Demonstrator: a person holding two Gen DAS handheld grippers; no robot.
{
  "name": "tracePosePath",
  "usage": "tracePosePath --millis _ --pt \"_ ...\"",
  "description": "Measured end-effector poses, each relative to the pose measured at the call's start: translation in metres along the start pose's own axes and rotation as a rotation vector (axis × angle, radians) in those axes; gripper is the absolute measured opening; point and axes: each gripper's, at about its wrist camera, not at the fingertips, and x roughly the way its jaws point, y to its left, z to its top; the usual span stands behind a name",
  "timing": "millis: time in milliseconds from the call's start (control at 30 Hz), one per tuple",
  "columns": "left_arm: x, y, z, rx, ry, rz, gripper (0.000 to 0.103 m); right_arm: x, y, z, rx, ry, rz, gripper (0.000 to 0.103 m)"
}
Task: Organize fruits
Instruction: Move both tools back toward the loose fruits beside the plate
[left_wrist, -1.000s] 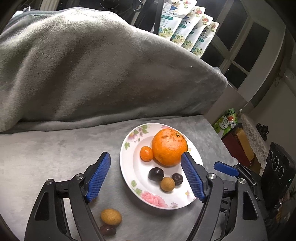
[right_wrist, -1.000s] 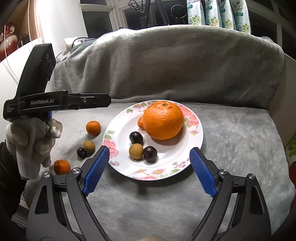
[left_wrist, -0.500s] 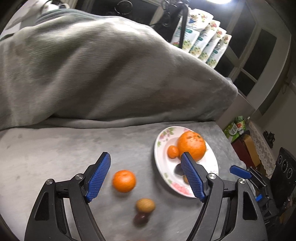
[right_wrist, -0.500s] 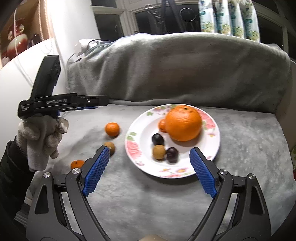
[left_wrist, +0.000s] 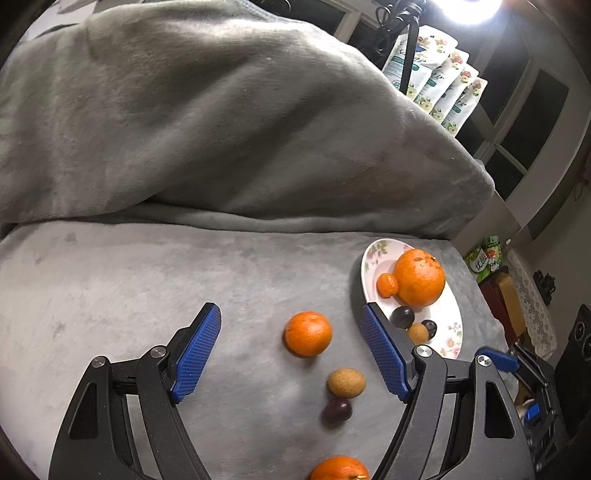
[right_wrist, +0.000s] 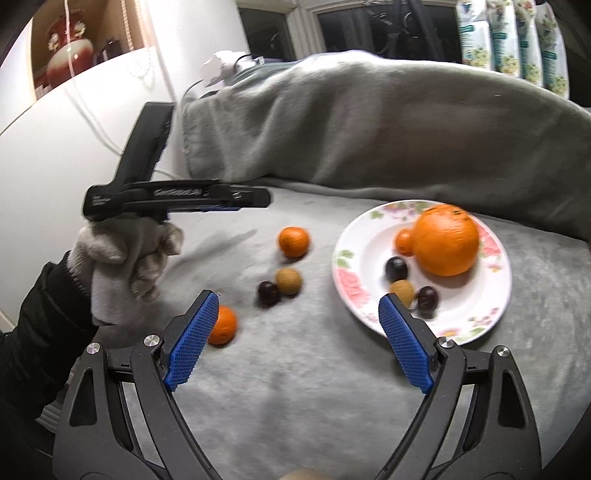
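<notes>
- You are working over a grey blanket (left_wrist: 147, 280) that is covering the whole seat surface and rising into a draped hump at its back edge; everything is lying on it.
- The floral plate (right_wrist: 347, 280) is sitting toward the right side of the blanket, near the back edge, already carrying the big orange (right_wrist: 445, 240), a small mandarin (right_wrist: 403, 242) touching it, two dark fruits and one tan one.
- You are holding the left gripper (left_wrist: 291, 350) with its blue pads spread wide and nothing between them, hovering above the blanket.
- You are holding the right gripper (right_wrist: 297, 332) just as wide and just as empty, pointing at the gap between the plate and the loose fruit.
- The loose mandarin (left_wrist: 308, 333) is lying straight ahead of the left gripper, between its pads but nearer the right pad, with the plate just beyond that pad. It is round, so no long axis is mattering here.
- A second mandarin (right_wrist: 221, 325) is lying nearer you, partly behind the right gripper's left pad.
- A tan longan (left_wrist: 346, 383) and a dark fruit (left_wrist: 336, 411) are touching each other, between the two mandarins.
- In my judgement the left gripper is the nearer tool for the loose mandarin: it needs lowering and centring before closing.
</notes>
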Motion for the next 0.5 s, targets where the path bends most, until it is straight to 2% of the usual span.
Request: tracePosePath --millis 300,400,500 --pt "0.015 0.003 -0.008 0.006 0.035 -0.024 0.073 0.018 0.027 -0.005 -0.035 0.03 0.063 0.09" --pt "0.019 0.002 -0.01 0.012 0.046 -0.032 0.07 0.026 0.029 -0.004 -0.022 0.044 0.072 0.077" --pt "0.022 0.004 -0.011 0.008 0.052 -0.042 0.068 0.036 0.028 -0.002 0.014 0.063 0.065 0.072"
